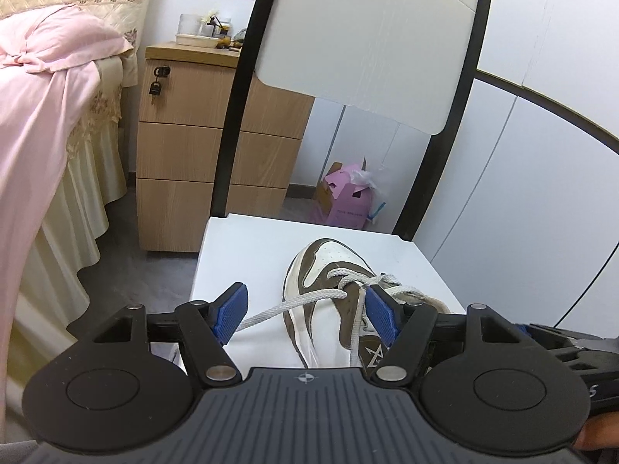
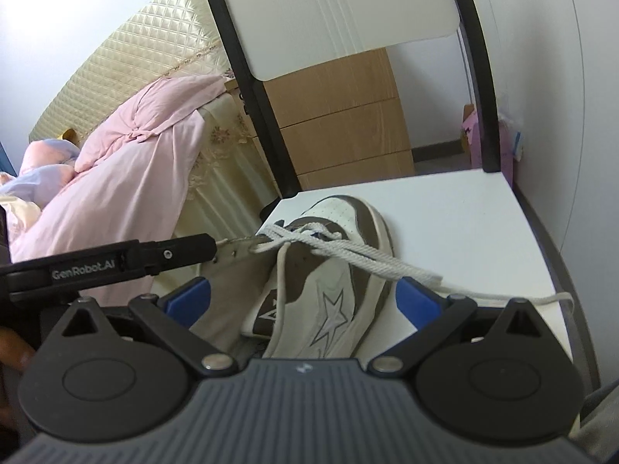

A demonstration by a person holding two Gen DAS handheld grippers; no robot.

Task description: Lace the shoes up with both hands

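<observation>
A brown and white sneaker (image 1: 329,270) lies on the white chair seat (image 1: 240,247), toe pointing away. Its white lace (image 1: 294,303) crosses over the tongue, loosely tied. One end trails left past my left gripper's blue left pad (image 1: 232,311). My left gripper (image 1: 307,313) stands open just above the shoe's throat, nothing pinched. In the right wrist view the sneaker (image 2: 336,270) lies tilted on its side and two lace strands (image 2: 387,263) run right, over the right pad (image 2: 418,301). My right gripper (image 2: 303,301) is open around the shoe's heel part. The left gripper's finger (image 2: 174,251) reaches the lace crossing.
The chair's white backrest (image 1: 367,38) and black frame (image 1: 236,116) rise behind the seat. A bed with pink bedding (image 1: 46,116) is on the left, with a wooden drawer cabinet (image 1: 193,154) beside it. A pink box (image 1: 344,197) sits on the floor by the wall.
</observation>
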